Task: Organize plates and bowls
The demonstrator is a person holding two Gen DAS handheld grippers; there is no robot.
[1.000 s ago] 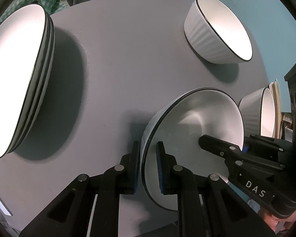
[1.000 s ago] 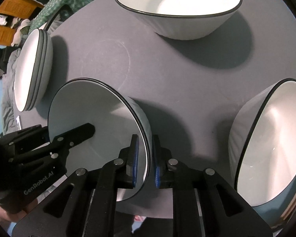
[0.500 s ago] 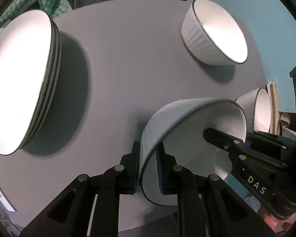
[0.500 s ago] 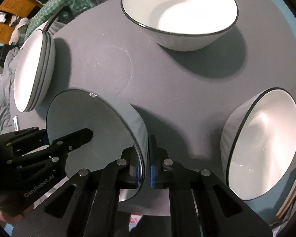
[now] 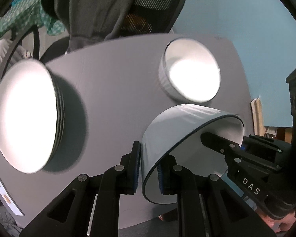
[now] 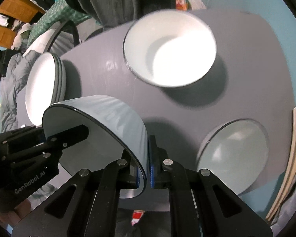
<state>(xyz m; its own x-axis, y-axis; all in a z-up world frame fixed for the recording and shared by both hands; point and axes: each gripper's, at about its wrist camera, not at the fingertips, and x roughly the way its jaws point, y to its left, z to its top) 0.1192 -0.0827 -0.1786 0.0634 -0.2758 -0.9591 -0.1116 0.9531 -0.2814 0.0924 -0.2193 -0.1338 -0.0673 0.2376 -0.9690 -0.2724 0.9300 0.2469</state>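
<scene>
Item: white ribbed bowl with dark rim (image 5: pixel 179 130). Now off the grey round table (image 5: pixel 116 75), carried between two handheld grippers and tipped, its outer wall turned toward both cameras. A second ago it sat on the tabletop; it has since come up clear of the surface.

Left gripper (image 5: pixel 148 169): jaws clenched on the bowl's rim, one pad outside the wall, one inside.

Right gripper (image 6: pixel 146 167): jaws clamped on the opposite rim. They closed the last bit within the past second, with the rim between them.

Other stock on the table:
- Stack of plates (image 5: pixel 27 118), on the left side, well apart from the lifted bowl.
- Second ribbed bowl (image 6: pixel 169 49), upright on the far side.
- Third bowl (image 6: pixel 234 158), near the table's right edge.

Reading: the pickup is done and the carry has begun. The likely destination is one of the two resting bowls, for nesting; which one cannot be told.
</scene>
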